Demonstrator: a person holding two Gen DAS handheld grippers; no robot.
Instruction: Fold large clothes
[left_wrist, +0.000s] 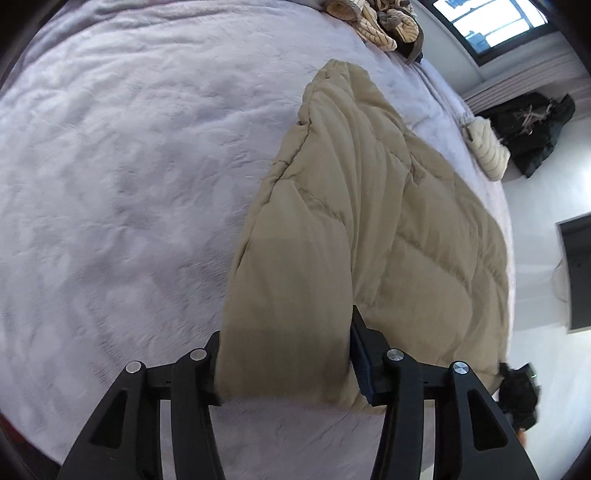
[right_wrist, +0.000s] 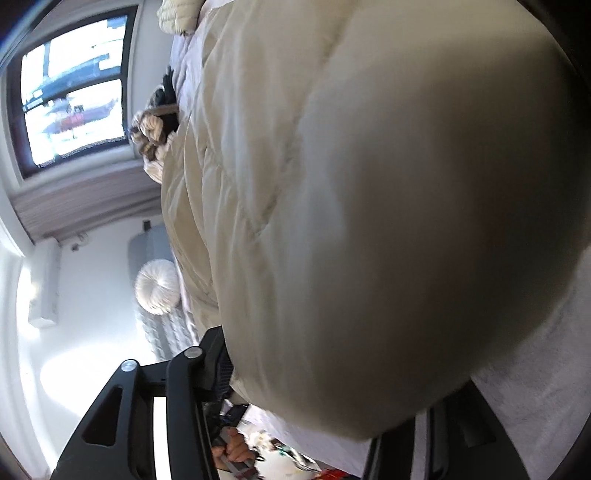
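A large beige quilted puffer coat (left_wrist: 369, 206) lies on a bed covered by a pale lilac fleece blanket (left_wrist: 129, 166). My left gripper (left_wrist: 286, 354) is shut on a thick fold of the coat, which bulges between its two black fingers (left_wrist: 365, 354) at the coat's near end. In the right wrist view the coat (right_wrist: 351, 221) fills most of the frame, very close and blurred. My right gripper (right_wrist: 314, 387) is shut on a bulky fold of it; only the left finger (right_wrist: 210, 365) shows, the right one is hidden behind fabric.
A pile of striped tan clothes (left_wrist: 376, 22) lies at the bed's far edge. A cream knit garment (left_wrist: 487, 147) and a dark jacket (left_wrist: 532, 129) sit at the right side. A window (right_wrist: 74, 92) and a round white cushion (right_wrist: 159, 291) show beyond the bed.
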